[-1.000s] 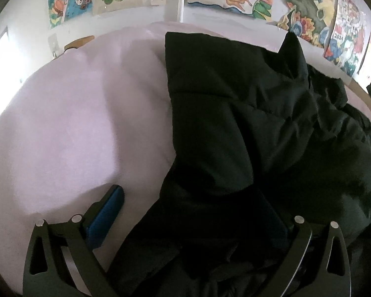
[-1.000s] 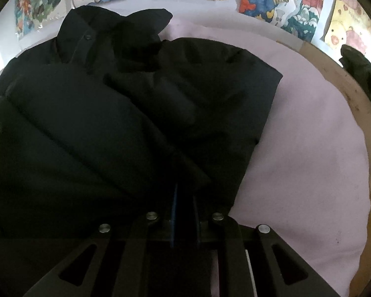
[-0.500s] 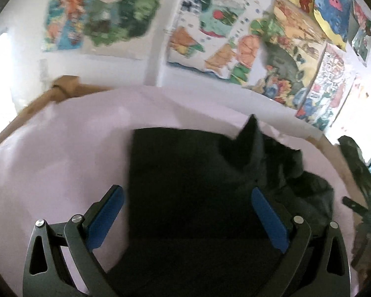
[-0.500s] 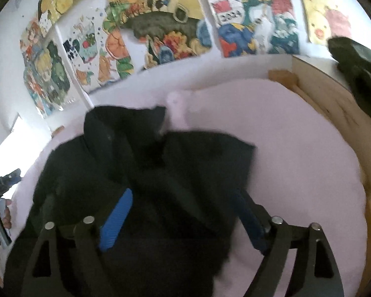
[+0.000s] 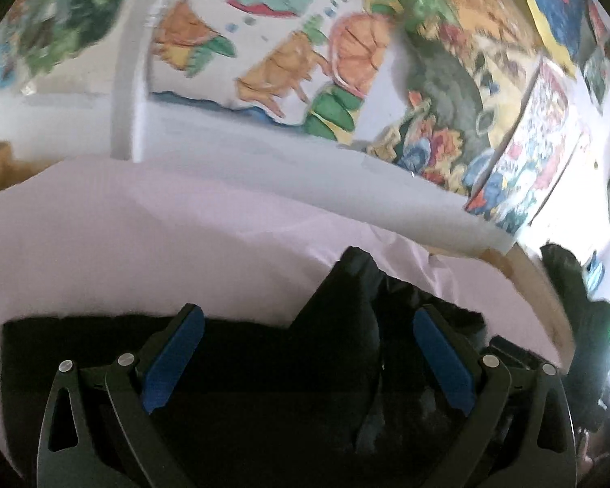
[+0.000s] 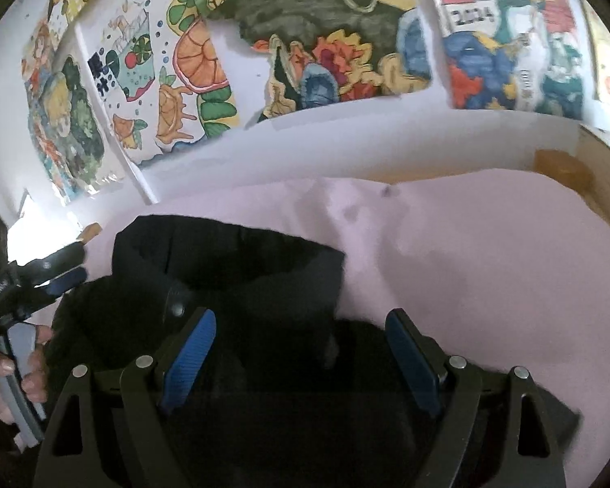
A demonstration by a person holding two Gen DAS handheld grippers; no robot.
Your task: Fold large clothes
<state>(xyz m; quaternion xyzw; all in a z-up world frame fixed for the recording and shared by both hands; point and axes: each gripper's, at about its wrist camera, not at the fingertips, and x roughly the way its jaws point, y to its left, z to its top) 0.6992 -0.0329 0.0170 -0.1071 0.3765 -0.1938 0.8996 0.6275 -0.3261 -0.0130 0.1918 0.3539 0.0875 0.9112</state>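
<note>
Black padded fabric fills the lower half of both wrist views: the large black quilted jacket [image 6: 240, 284] lies on the pale pink bed sheet [image 6: 488, 252], gathered into a compact block with one straight edge toward the wall, which reads as a fold already laid down. The right gripper [image 6: 301, 360] hangs above it with its blue-padded fingers [image 6: 189, 366] spread wide and nothing pinched between them; the cloth is only seen beneath the gap. The left gripper [image 5: 305, 360] is likewise parted and empty over the jacket's left part, where a collar or corner pokes up in a point. In the right wrist view the left tool shows at the far left, held by a hand [image 6: 4, 374]. Both tools point slantwise down, probably so the person can survey the bundle and pick the next edge. Colourful painted paper drawings [image 6: 313, 40] cover the white wall behind the bed.
</note>
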